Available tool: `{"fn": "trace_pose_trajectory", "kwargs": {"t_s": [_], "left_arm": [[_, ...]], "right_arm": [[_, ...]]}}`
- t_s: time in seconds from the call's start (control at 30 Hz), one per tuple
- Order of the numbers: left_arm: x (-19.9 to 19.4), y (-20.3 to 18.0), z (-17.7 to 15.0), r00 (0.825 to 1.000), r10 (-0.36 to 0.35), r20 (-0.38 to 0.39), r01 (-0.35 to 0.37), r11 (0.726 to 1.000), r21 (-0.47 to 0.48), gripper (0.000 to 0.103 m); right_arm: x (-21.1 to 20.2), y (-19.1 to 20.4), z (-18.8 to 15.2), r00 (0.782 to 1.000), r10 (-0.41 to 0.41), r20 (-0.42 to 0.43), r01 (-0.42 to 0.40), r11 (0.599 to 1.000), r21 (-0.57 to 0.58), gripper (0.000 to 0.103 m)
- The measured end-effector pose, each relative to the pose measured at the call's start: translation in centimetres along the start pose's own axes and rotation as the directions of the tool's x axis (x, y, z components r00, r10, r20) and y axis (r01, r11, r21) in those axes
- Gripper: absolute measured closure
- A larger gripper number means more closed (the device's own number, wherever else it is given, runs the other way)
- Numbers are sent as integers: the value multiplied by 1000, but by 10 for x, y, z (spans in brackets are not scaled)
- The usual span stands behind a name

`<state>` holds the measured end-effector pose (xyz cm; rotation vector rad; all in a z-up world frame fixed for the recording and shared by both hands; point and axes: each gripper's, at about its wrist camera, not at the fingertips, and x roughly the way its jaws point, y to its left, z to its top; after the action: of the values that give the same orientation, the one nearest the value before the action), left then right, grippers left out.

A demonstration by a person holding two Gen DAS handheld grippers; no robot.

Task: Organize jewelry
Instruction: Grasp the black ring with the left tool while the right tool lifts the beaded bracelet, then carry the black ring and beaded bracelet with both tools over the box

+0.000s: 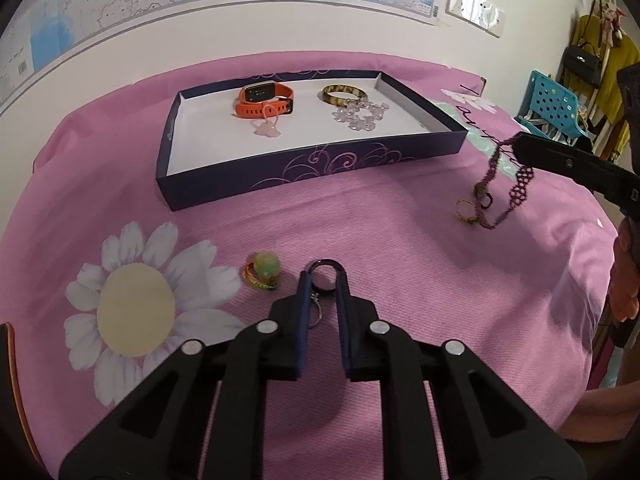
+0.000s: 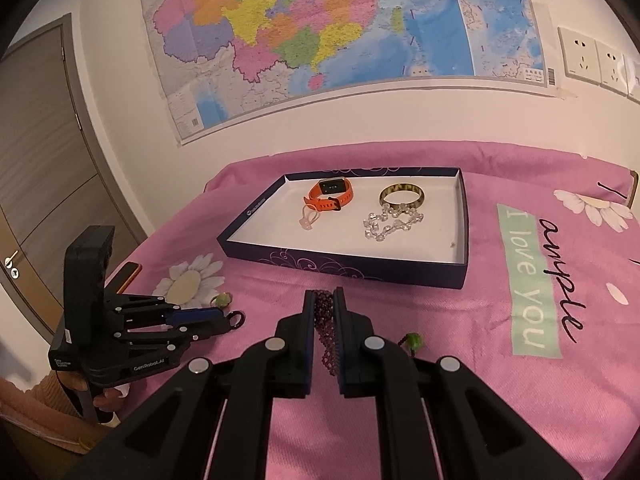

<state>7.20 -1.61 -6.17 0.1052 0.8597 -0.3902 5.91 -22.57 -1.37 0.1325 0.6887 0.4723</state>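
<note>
Pink flowered bench cloth (image 1: 380, 216) under a wall map (image 2: 320, 28), navy tray (image 1: 304, 168) beyond both tongs, left tongs (image 1: 324, 276) pinching a black ring (image 1: 326, 275) flat on cloth, right tongs (image 2: 323, 298) clamping a purple beaded choker (image 2: 325, 312), its length dangling downward.

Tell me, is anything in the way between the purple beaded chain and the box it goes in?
Nothing visible is. The right gripper holds the purple beaded chain in front of the dark box, with only bare pink cloth between. Inside, the orange watch, bangle and clear bead bracelet leave white floor free.
</note>
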Motion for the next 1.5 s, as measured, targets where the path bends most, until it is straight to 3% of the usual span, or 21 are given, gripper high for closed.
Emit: {"fn": "trace_pose_trajectory", "kwargs": {"t_s": [0.07, 0.17, 0.23, 0.37, 0.53, 0.73, 0.97, 1.5], "left_arm": [[0, -1, 0, 1000, 7, 0, -7, 1000, 8, 63], [2, -4, 2, 1000, 12, -7, -12, 1000, 20, 61], [8, -4, 5, 999, 17, -28, -16, 1000, 21, 63], [12, -4, 9, 999, 31, -33, -31, 999, 17, 79], [3, -10, 10, 999, 33, 14, -34, 998, 54, 77], [14, -9, 11, 999, 27, -31, -26, 999, 45, 76], [14, -9, 10, 999, 32, -22, -31, 999, 43, 80], [-29, -8, 37, 990, 22, 137, -28, 999, 43, 80]], "right_arm": [[1, 0, 0, 1000, 1, -2, -1, 1000, -1, 95], [2, 0, -1, 1000, 5, -4, -5, 1000, 4, 95], [3, -1, -1, 1000, 5, -5, -5, 1000, 5, 95], [5, -1, -2, 1000, 7, -9, -7, 1000, 8, 95], [7, -2, -3, 1000, 10, -16, -9, 1000, 11, 95], [8, -3, -5, 1000, 15, -21, -15, 1000, 14, 95], [9, -4, -2, 1000, 17, -9, -17, 1000, 14, 95], [3, 3, 23, 998, 13, 62, -10, 999, -42, 95]]}}
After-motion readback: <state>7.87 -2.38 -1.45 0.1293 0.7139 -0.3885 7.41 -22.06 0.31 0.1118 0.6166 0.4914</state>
